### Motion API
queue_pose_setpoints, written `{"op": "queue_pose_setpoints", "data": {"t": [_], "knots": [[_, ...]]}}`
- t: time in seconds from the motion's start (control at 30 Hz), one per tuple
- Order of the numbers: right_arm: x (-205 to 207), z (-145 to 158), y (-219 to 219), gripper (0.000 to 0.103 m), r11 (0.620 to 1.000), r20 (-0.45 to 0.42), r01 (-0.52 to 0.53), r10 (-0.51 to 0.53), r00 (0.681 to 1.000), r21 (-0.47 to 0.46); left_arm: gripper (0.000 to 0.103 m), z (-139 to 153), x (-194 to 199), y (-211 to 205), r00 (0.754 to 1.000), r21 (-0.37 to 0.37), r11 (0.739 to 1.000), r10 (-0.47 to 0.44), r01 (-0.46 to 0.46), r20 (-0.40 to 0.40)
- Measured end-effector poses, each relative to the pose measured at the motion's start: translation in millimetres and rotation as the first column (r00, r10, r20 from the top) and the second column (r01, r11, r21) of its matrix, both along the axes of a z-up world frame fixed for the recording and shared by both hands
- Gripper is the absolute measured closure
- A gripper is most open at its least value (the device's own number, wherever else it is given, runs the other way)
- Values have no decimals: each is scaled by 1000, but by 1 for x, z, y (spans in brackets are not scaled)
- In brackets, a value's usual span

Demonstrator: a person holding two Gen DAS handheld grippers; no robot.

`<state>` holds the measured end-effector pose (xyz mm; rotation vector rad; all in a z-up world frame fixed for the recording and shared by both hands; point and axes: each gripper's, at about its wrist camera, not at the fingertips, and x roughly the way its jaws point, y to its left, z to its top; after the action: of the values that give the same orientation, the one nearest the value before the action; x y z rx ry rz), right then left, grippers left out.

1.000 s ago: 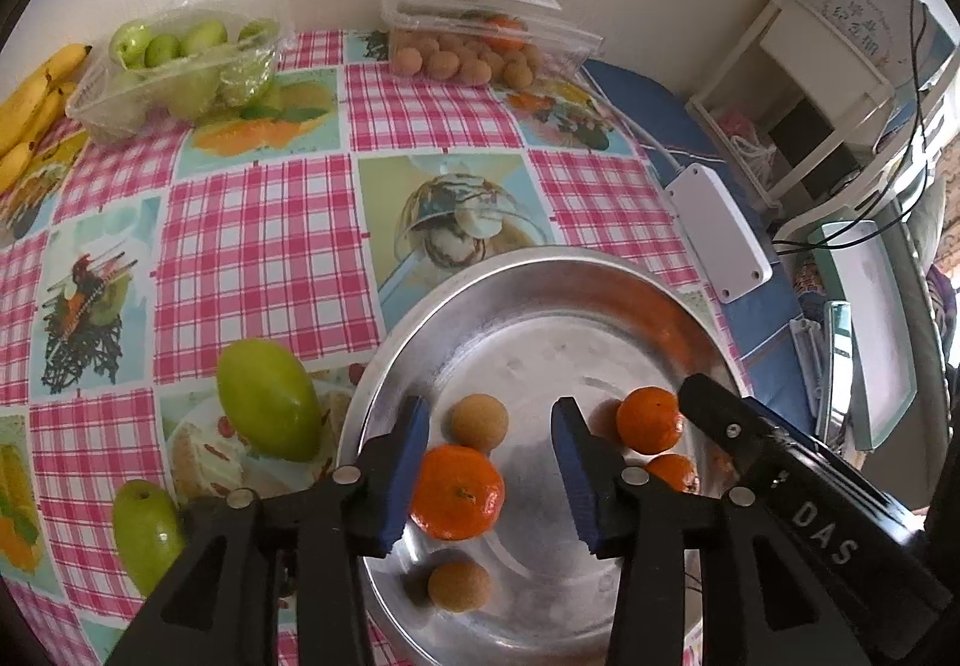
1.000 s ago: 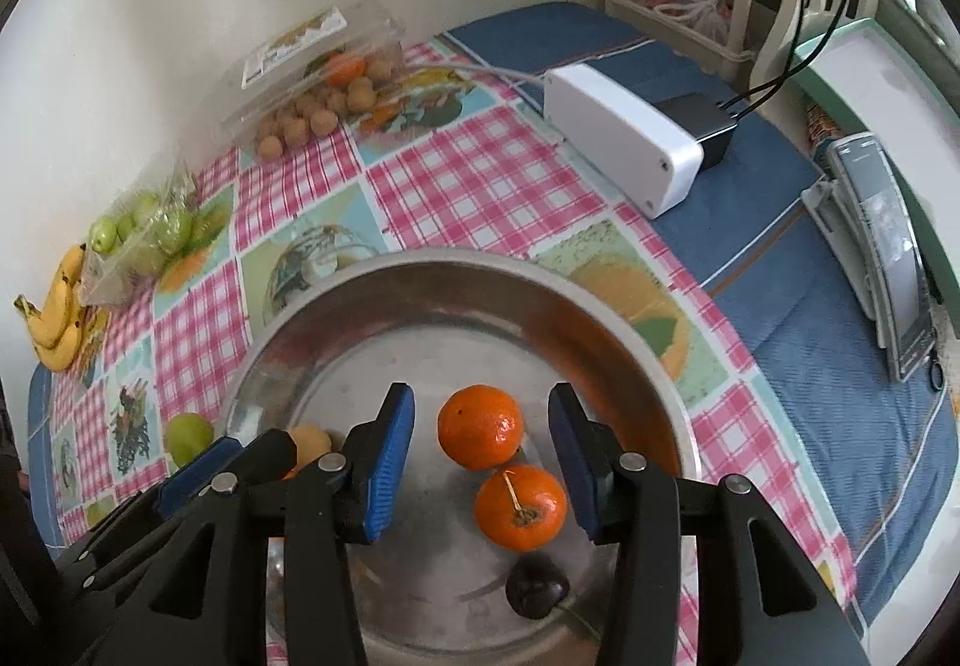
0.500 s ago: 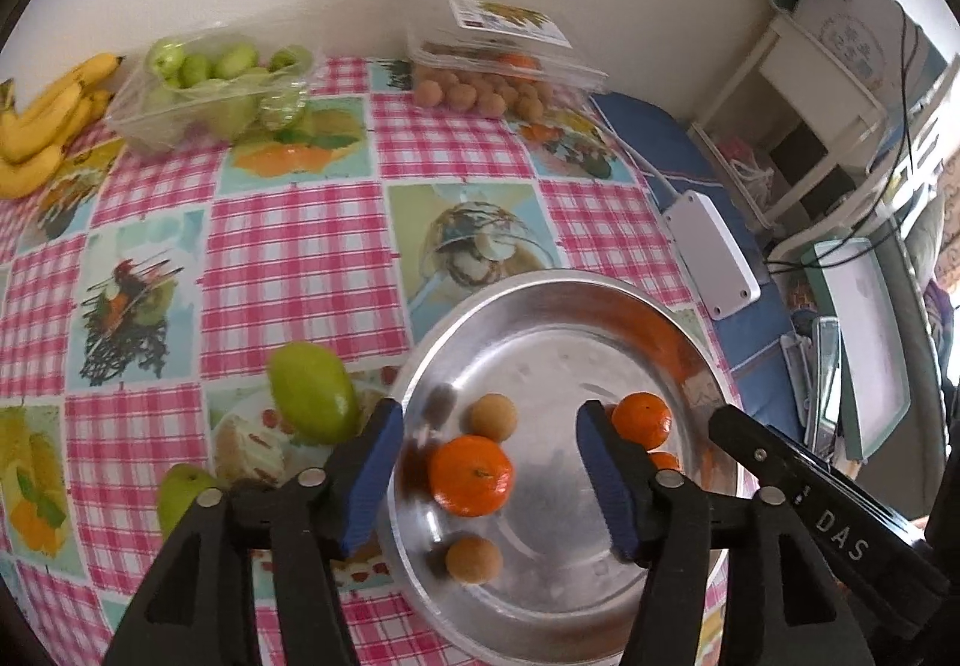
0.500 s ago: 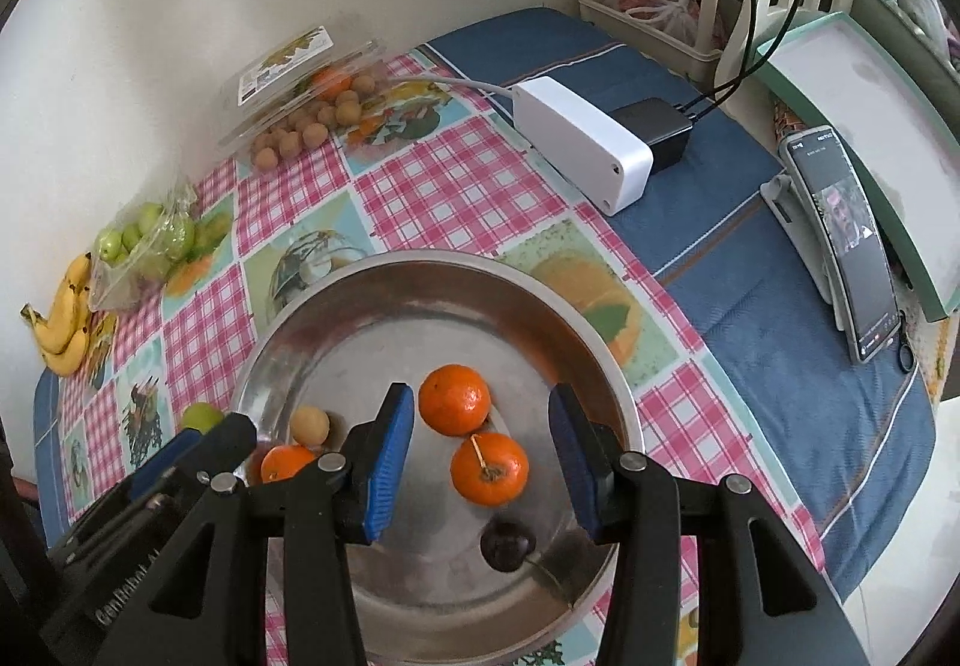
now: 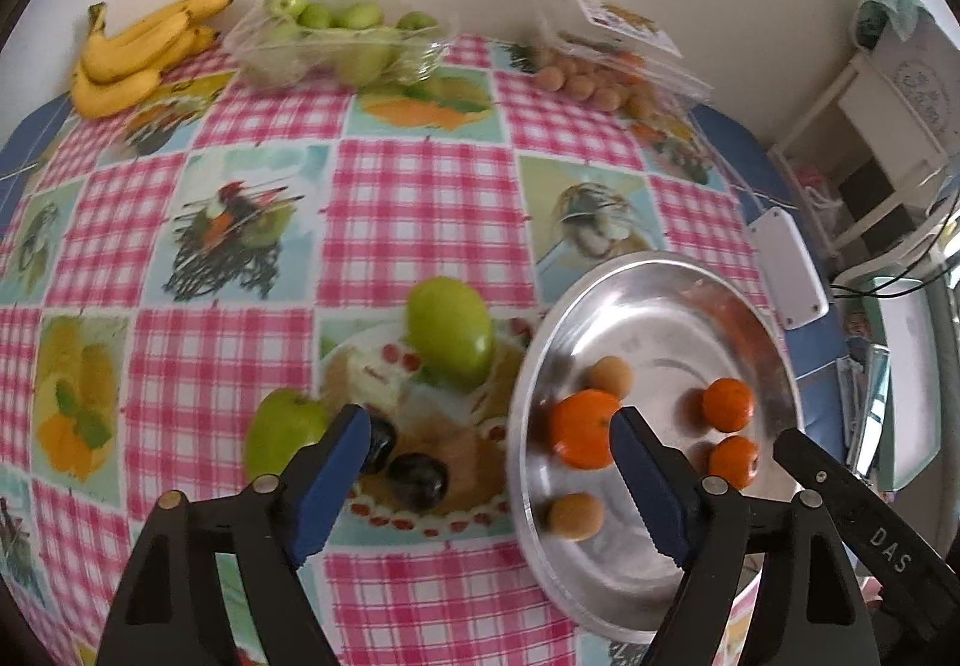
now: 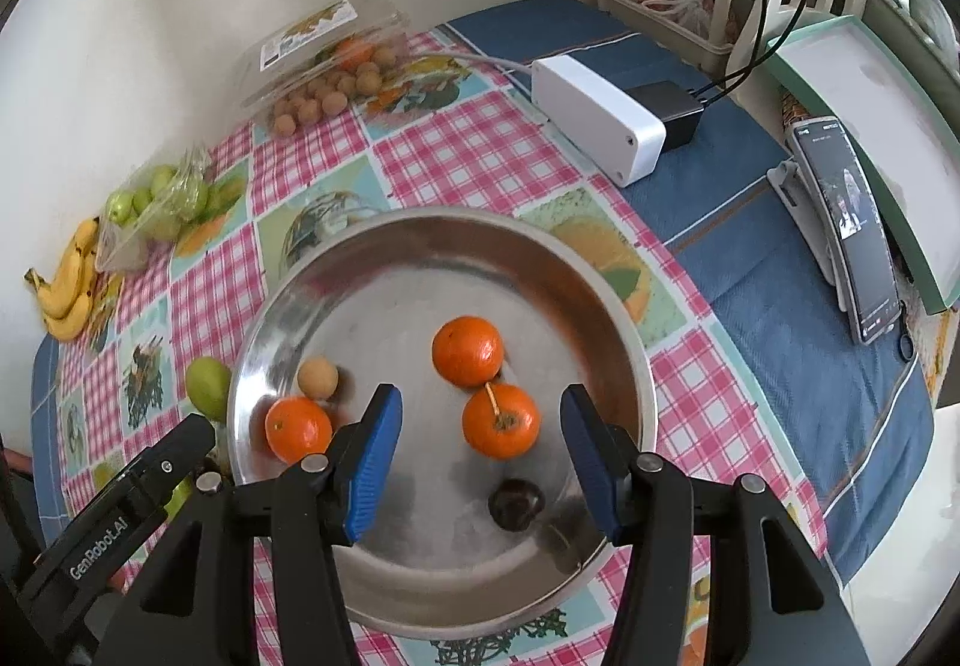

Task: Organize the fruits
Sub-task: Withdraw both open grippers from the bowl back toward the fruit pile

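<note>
Your left gripper (image 5: 489, 447) is spread wide with nothing between its blue pads. It hangs over the checked tablecloth (image 5: 384, 210) at the left rim of the steel tray (image 5: 660, 276), low in the left wrist frame. Between the pads lies a dark plum (image 5: 418, 479); a second dark fruit (image 5: 379, 441) touches the left pad. A small green fruit (image 5: 282, 435) sits just left of that pad, a larger green one (image 5: 450, 333) above centre, beside the tray rim.

In the tray: one orange (image 5: 582, 429) against the inner side of the right pad, two more oranges (image 5: 728, 405) further right, and two tan round fruits (image 5: 609, 375), one above and one below the near orange.

Your right gripper (image 6: 480, 462) is also parted and empty, over the tray's near half. A stemmed orange (image 6: 501, 420) sits between its pads, a dark fruit (image 6: 516, 504) just below it.

Upper left of the left wrist frame: bananas (image 5: 138, 48), then a clear pack of green fruit (image 5: 342, 42); upper right, a clamshell of tan fruit (image 5: 606, 60). In the right wrist frame, a white box (image 6: 600, 120) and a phone (image 6: 852, 228) lie to the right on blue cloth.
</note>
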<state>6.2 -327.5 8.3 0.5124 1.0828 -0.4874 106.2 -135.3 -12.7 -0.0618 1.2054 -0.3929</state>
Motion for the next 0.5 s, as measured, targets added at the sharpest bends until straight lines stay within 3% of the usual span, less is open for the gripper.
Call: {"op": "queue_pose_setpoints", "data": {"t": [0.1, 0.4, 0.5], "knots": [[1, -2, 0, 47, 1000, -9, -4, 4, 1000, 5, 8, -2, -1, 5, 1000, -1, 1000, 16, -16, -7], [3, -5, 1, 47, 1000, -20, -3, 3, 1000, 8, 6, -7, 0, 9, 999, 21, 999, 36, -36, -16], [4, -6, 2, 44, 1000, -25, -4, 4, 1000, 8, 1, -9, 1, 10, 999, 30, 999, 43, -43, -18]]}}
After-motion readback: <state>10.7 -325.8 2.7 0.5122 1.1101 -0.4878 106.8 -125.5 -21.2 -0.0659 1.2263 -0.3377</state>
